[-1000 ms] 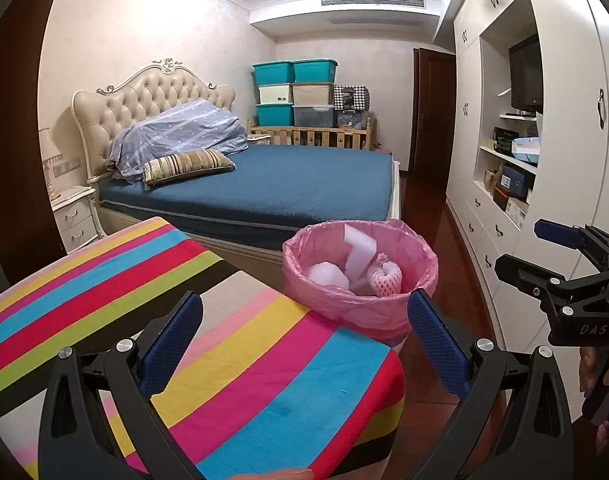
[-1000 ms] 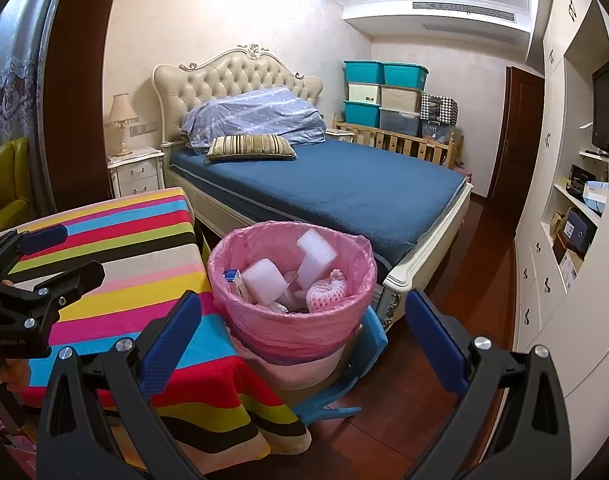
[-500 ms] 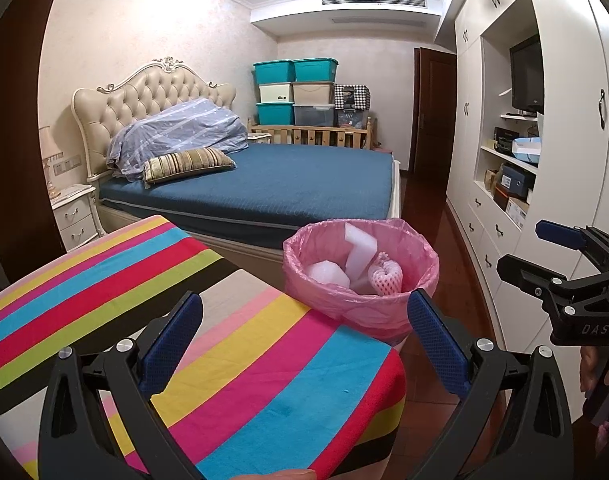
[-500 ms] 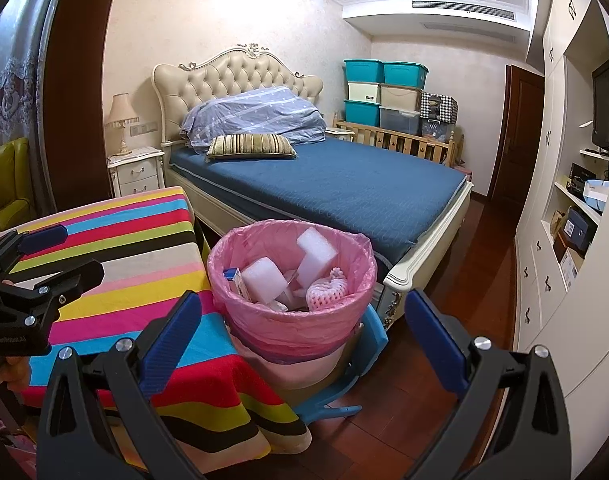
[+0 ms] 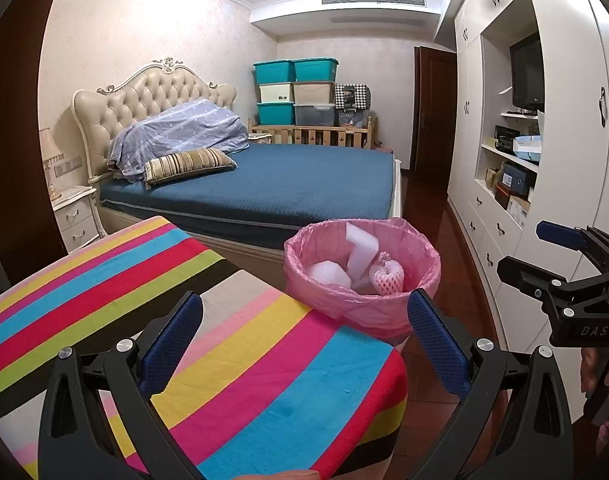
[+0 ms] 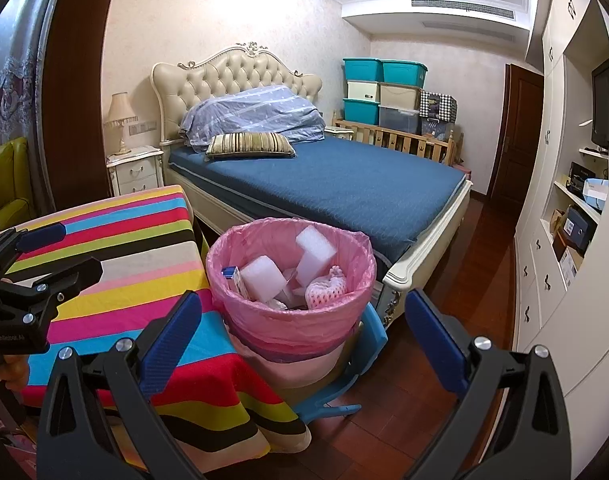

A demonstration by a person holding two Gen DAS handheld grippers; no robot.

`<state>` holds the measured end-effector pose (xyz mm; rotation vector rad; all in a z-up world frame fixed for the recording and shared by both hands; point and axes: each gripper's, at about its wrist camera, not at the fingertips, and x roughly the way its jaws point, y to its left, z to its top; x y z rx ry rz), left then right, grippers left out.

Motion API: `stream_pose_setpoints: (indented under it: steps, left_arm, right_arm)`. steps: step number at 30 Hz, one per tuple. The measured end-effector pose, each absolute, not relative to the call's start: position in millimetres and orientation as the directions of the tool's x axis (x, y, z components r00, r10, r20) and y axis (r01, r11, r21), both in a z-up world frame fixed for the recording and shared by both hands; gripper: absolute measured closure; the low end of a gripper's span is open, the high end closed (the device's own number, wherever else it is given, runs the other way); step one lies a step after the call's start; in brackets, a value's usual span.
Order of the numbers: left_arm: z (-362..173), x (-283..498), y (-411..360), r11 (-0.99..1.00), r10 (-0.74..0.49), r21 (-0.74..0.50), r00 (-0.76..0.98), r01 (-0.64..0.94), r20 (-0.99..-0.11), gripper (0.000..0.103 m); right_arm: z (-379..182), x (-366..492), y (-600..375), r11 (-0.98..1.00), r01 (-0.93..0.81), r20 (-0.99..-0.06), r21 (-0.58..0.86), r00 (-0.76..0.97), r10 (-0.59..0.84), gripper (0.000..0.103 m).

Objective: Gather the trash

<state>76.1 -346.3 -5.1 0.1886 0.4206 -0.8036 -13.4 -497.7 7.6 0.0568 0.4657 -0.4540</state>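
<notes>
Ahead of our right claw (image 6: 302,332), its blue pads spread wide and empty, sat the pink-lined round bin (image 6: 292,312) holding white foam blocks (image 6: 260,276); our left claw (image 5: 304,340) likewise gaped over the striped surface (image 5: 104,272), apparently finished.

Counts, both views.
- Trash bin (image 6: 292,320), pink liner: 1.
- White foam blocks (image 6: 262,278) in bin: 2.
- Foam fruit net (image 6: 324,290), pink: 1.
- Small carton (image 6: 233,276) at bin edge: 1.
- Storage boxes (image 6: 384,92) stacked: 6 (3 teal).
- Striped pillow (image 6: 250,145): 1.
- Nightstand (image 6: 135,172): 1.
- Lamp (image 6: 120,118): 1.
</notes>
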Motion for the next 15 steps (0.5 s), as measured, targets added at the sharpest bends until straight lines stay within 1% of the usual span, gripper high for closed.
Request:
stream_pose_setpoints:
  steps: [15]
  left_arm:
    - [-6.5, 75.8, -346.1, 0.686, -0.655, 0.0, 0.618, 0.728, -0.435, 0.007]
  right_arm:
    - [6.5, -13.0, -499.0, 0.899, 0.436, -0.446, -0.045, 0.797, -0.409, 0.004]
